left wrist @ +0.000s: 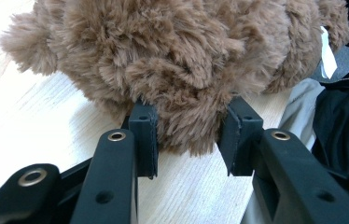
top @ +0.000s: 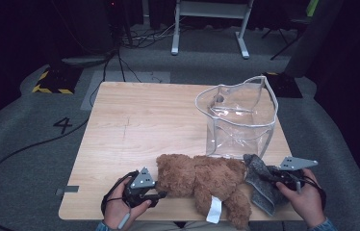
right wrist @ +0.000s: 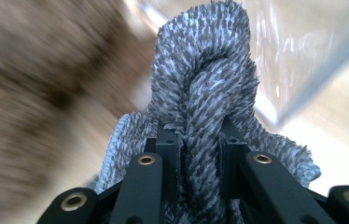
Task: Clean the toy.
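Your left gripper [left wrist: 189, 126] clamps the teddy bear [top: 202, 180]; your right gripper [right wrist: 199, 140] pinches the grey cloth [right wrist: 205, 93], both on the table [top: 135, 125].

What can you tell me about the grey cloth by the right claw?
The grey cloth is a thick, shaggy textile in mottled grey and white, with a stitched hem. It lies crumpled at the table's near right edge, between the brown teddy bear and the person's right hand. The right claw pinches a bunched fold that stands upright between its jaws. The clear plastic bag stands just behind it.
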{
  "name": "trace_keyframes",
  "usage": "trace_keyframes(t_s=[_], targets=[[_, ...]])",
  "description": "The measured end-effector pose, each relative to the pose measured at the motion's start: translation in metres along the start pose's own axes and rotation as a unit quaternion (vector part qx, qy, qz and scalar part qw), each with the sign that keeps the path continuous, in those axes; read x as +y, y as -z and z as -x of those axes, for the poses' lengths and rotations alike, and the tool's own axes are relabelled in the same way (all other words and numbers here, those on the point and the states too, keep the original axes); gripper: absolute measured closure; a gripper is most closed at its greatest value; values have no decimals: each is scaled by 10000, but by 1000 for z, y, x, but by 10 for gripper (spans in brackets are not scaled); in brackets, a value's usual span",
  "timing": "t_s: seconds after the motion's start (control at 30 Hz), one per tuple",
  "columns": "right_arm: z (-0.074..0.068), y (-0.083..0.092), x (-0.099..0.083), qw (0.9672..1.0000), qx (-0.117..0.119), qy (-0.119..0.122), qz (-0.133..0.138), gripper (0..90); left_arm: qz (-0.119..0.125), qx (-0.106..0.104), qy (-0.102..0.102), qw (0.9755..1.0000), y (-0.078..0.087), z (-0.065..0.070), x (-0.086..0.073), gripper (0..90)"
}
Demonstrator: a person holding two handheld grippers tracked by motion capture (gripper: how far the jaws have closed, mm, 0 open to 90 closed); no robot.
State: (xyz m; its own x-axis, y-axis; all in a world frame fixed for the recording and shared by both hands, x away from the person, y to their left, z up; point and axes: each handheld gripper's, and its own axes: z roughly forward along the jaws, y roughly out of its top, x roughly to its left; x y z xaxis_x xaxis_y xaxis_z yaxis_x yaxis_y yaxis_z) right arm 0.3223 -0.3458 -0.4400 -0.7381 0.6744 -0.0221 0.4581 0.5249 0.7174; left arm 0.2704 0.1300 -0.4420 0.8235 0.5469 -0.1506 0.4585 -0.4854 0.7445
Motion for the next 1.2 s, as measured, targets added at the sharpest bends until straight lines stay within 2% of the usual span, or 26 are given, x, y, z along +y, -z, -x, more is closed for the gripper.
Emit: trace_keyframes(t_s=[0.03, 0.07, 0.13, 0.23, 0.3, 0.33, 0.4, 0.43, 0.47, 0.5, 0.53, 0.57, 0.6, 0.63, 0.67, 0.73, 0.83, 0.87, 0.9, 0.97, 1.03, 1.13, 1.2], targets=[[-6, 8, 7, 9998, 33, 89, 155, 765, 12, 8, -22, 10000, 0, 1, 1, 625], [-24, 27, 26, 9981, 153, 359, 477, 765, 19, 20, -49, 10000, 1, 2, 1, 627], [-36, 34, 38, 9960, 235, 586, 638, 764, 49, 37, -65, 10000, 1, 4, 2, 628], [-62, 38, 59, 9903, 458, 960, 900, 764, 85, 51, -110, 9999, 0, 6, 5, 633], [-80, 34, 73, 9861, 683, 1135, 1005, 764, 116, 46, -152, 9998, 0, 8, 6, 637], [-88, 29, 79, 9823, 815, 1275, 1100, 764, 109, 18, -183, 9998, 0, 10, 7, 639], [-104, 19, 91, 9766, 1054, 1499, 1127, 763, 106, 11, -227, 9997, -1, 12, 9, 643], [-104, 19, 91, 9766, 1054, 1499, 1127, 763, 106, 11, -227, 9997, -1, 12, 9, 645], [-121, 4, 102, 9696, 1296, 1738, 1131, 762, 109, -20, -272, 9996, -2, 14, 10, 646], [-127, -1, 106, 9678, 1390, 1776, 1118, 763, 92, -6, -296, 9995, -2, 15, 10, 647], [-127, -1, 106, 9678, 1390, 1776, 1118, 763, 92, -6, -296, 9995, -2, 15, 10, 649], [-141, -15, 113, 9620, 1559, 1957, 1092, 762, 99, -27, -287, 9995, -3, 16, 11, 650], [-146, -18, 115, 9606, 1616, 1985, 1080, 761, 94, -17, -290, 9995, -3, 16, 11, 650], [-146, -18, 115, 9606, 1616, 1985, 1080, 761, 94, -17, -290, 9995, -3, 16, 11, 651], [-156, -28, 120, 9561, 1724, 2098, 1104, 760, 65, -39, -320, 9995, -4, 16, 11, 652], [-161, -34, 123, 9536, 1771, 2167, 1113, 760, 45, -3, -365, 9993, -4, 16, 11, 655], [-164, -41, 126, 9535, 1831, 2149, 1054, 760, 11, 49, -344, 9994, -5, 17, 11, 660], [-163, -48, 125, 9548, 1841, 2151, 902, 760, -1, 43, -317, 9995, -6, 17, 11, 673], [-162, -50, 125, 9557, 1828, 2144, 851, 761, -7, 86, -374, 9993, -6, 16, 10, 678], [-157, -53, 122, 9576, 1768, 2125, 816, 762, -13, 58, -336, 9994, -7, 16, 10, 688], [-152, -55, 120, 9608, 1670, 2085, 741, 763, 21, 107, -372, 9992, -7, 15, 10, 698], [-143, -53, 114, 9647, 1517, 2059, 627, 763, 36, 108, -319, 9994, -6, 14, 9, 702], [-137, -51, 108, 9688, 1395, 1965, 571, 764, 34, 38, -291, 9996, -6, 12, 8, 703]])
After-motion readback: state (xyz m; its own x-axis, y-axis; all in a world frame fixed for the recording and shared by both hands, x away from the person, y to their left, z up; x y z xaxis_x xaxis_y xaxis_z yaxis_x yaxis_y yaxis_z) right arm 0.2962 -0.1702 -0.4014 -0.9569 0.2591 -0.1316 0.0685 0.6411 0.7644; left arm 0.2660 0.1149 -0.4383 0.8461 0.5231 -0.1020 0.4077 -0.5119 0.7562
